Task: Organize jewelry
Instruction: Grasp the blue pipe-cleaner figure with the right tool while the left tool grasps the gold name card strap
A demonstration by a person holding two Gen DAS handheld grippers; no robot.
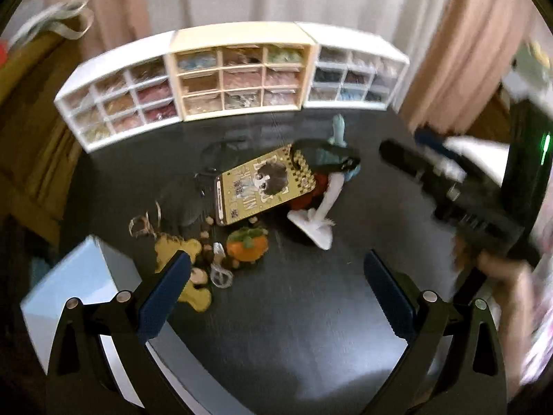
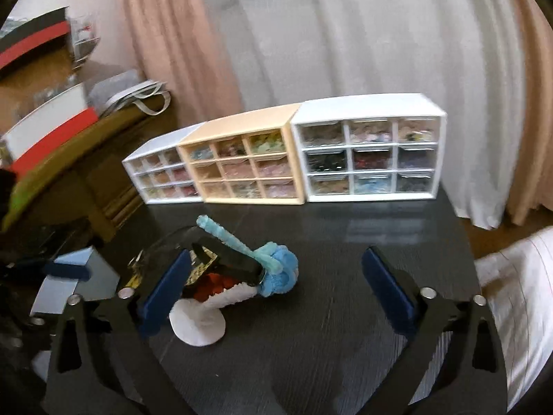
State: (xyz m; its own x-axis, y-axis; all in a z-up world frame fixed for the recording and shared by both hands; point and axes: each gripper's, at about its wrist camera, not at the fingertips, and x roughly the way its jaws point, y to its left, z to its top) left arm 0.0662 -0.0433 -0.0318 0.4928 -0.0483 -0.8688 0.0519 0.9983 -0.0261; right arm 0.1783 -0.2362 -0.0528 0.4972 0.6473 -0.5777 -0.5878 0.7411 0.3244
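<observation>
A heap of trinkets lies on the black table (image 1: 311, 328): a yellow printed card (image 1: 262, 186), an orange pumpkin charm (image 1: 247, 243), a yellow bone-shaped charm (image 1: 172, 247), key rings (image 1: 145, 223) and small beads. My left gripper (image 1: 276, 276) hangs open above the table, its left finger over the bone charm, nothing between the pads. In the right wrist view a blue fuzzy flower (image 2: 278, 269) with a white fuzzy base (image 2: 197, 325) lies under a black clip (image 2: 231, 259). My right gripper (image 2: 276, 276) is open; its left finger is beside the white base.
Three nine-drawer organizers line the table's far edge: white (image 2: 162, 173), cream (image 2: 245, 169), white (image 2: 369, 155). A light blue box (image 1: 69, 290) stands at the near left. The right-hand tool (image 1: 466, 190) shows at the right of the left wrist view. Curtains hang behind.
</observation>
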